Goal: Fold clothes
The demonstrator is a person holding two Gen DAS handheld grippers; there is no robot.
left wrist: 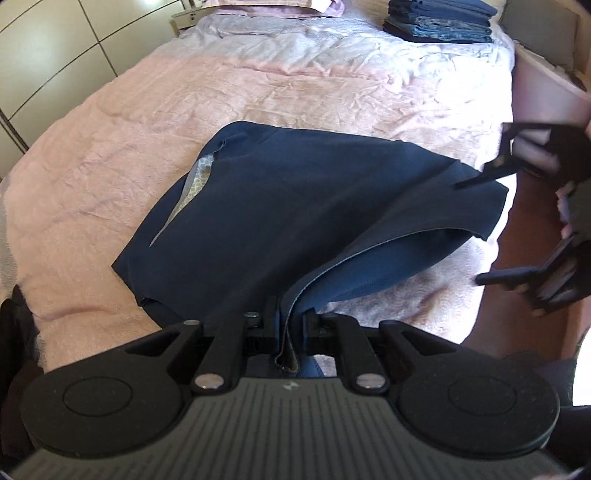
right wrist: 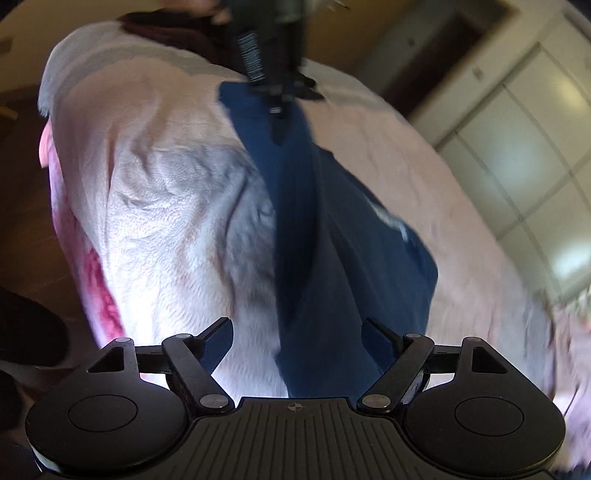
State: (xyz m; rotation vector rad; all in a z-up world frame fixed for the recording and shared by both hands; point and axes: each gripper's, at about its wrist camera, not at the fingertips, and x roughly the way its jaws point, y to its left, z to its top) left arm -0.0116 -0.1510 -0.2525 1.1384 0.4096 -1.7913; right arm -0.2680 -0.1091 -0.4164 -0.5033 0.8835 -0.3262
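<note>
A navy blue garment (left wrist: 295, 206) lies on the pink bedspread (left wrist: 110, 155), partly folded, with a pale lining showing at its left edge. My left gripper (left wrist: 290, 321) is shut on the garment's near hem and lifts that edge off the bed. My right gripper (right wrist: 297, 332) is open and empty, its fingers on either side of the garment's end (right wrist: 325, 295). In the left wrist view the right gripper (left wrist: 480, 229) is at the right edge, past the garment's right corner. In the right wrist view the left gripper (right wrist: 279, 122) holds the cloth's far end.
A stack of folded dark clothes (left wrist: 439, 20) sits at the bed's far right corner. Pillows (left wrist: 258, 5) lie at the head. A white wardrobe (left wrist: 44, 55) stands left of the bed. A pink container (left wrist: 546, 88) and wooden floor (left wrist: 532, 258) are to the right.
</note>
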